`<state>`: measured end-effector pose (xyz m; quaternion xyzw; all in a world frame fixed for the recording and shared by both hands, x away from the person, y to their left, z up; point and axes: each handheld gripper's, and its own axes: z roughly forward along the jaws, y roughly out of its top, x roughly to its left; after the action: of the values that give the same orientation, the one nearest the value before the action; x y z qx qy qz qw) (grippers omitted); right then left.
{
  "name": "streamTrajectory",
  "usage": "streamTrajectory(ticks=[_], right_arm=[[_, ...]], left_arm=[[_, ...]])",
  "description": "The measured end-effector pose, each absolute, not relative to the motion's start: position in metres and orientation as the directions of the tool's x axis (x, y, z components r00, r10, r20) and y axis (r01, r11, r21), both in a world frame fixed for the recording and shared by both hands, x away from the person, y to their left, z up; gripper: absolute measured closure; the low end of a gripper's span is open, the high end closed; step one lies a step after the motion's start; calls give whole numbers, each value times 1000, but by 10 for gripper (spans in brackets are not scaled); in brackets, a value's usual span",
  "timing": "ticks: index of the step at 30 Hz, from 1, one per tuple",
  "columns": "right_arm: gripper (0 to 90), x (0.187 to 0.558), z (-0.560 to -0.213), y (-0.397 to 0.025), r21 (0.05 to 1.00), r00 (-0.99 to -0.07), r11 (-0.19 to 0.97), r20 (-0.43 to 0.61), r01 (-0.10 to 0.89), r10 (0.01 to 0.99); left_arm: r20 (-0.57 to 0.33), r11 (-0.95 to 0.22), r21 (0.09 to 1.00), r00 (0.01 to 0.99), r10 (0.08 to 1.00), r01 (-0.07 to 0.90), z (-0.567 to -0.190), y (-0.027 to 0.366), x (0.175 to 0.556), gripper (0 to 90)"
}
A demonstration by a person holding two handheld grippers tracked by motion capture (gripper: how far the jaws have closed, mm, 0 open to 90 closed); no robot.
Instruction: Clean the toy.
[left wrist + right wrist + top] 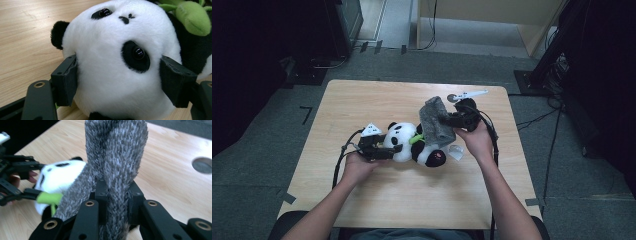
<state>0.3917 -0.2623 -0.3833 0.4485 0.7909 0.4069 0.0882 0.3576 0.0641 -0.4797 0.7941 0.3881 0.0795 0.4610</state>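
The toy panda (414,145) lies at the centre of the wooden surface (377,200). The left gripper (388,150), at the panda's 9 o'clock, has its jaws clamped on both sides of the white head. The right gripper (443,121), at the panda's 1 o'clock, has its jaws pinched shut on a grey fuzzy cloth (435,120), which stands upright and touches the panda's body.

Light wooden table (377,195) standing on grey carpet (257,165), black stands flanking at ten and two o'clock, pale wooden cabinet (492,15) sitting at twelve, cables (552,145) trailing at three.
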Motion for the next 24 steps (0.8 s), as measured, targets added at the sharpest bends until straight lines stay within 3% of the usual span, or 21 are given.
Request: streamTrajectory(ticks=[24], right_arm=[[767, 391, -425, -324, 634, -416, 166, 268, 755, 869]], left_arm=[[-239, -260, 802, 688, 686, 538, -481, 65, 358, 240]])
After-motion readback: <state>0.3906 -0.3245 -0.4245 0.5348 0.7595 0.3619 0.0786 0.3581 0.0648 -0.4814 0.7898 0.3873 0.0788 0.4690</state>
